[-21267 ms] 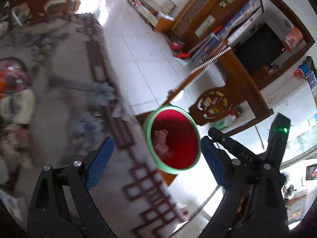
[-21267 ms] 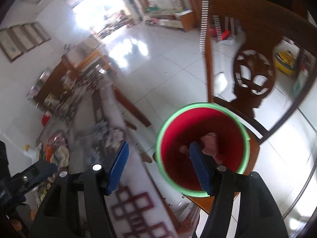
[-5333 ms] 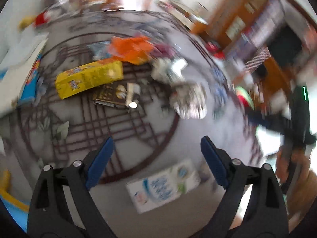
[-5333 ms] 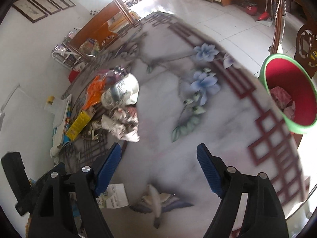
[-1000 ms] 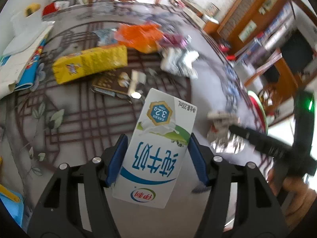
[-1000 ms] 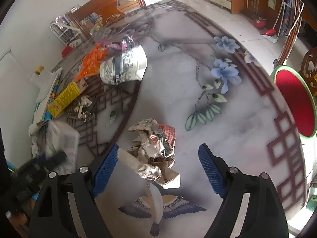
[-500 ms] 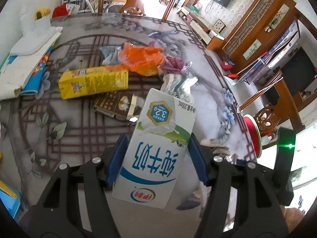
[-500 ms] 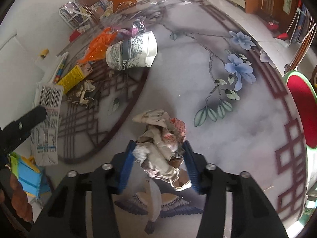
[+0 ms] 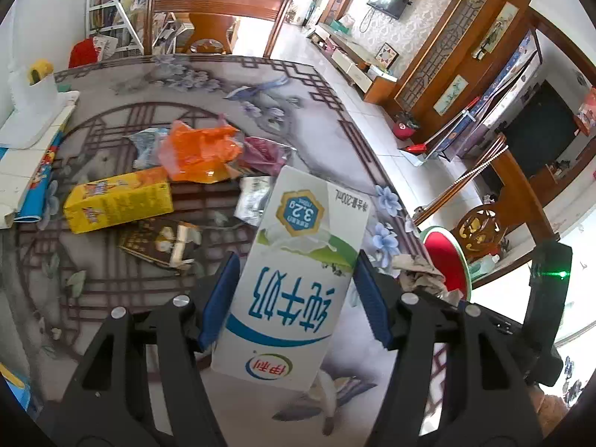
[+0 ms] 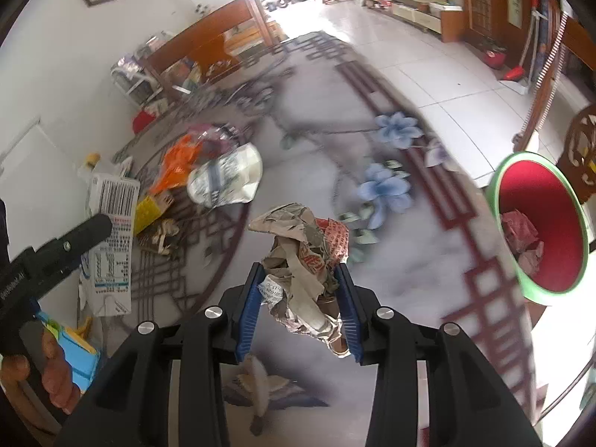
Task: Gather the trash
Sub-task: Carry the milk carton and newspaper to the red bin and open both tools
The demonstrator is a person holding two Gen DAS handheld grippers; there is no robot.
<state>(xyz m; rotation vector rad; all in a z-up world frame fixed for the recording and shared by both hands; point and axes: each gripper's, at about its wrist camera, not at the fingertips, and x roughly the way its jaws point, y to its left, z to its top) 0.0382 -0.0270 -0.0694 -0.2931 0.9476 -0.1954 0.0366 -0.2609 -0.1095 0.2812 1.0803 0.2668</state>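
My left gripper point(image 9: 296, 292) is shut on a white, blue and green milk carton point(image 9: 298, 260), held up over the patterned table point(image 9: 111, 290). In the right wrist view the same carton point(image 10: 108, 238) hangs at the left. My right gripper point(image 10: 300, 305) has its jaws closing, and the blue pads press on a crumpled paper and foil wad point(image 10: 301, 246) that is off the tabletop. The wad point(image 9: 421, 275) also shows at the right of the left wrist view. A red bin with a green rim point(image 10: 558, 201) stands past the table's right edge with pink scraps inside.
More litter lies mid-table: a yellow box point(image 9: 119, 201), an orange bag point(image 9: 197, 152), a brown wrapper point(image 9: 160, 242), a tipped paper cup point(image 10: 227, 178). A wooden chair point(image 9: 216, 3) stands at the far side. Books and a blue box sit at the left edge.
My right gripper went from open around the paper wad to shut on it and raised it. My left gripper rose with the carton, and both views swung toward the bin.
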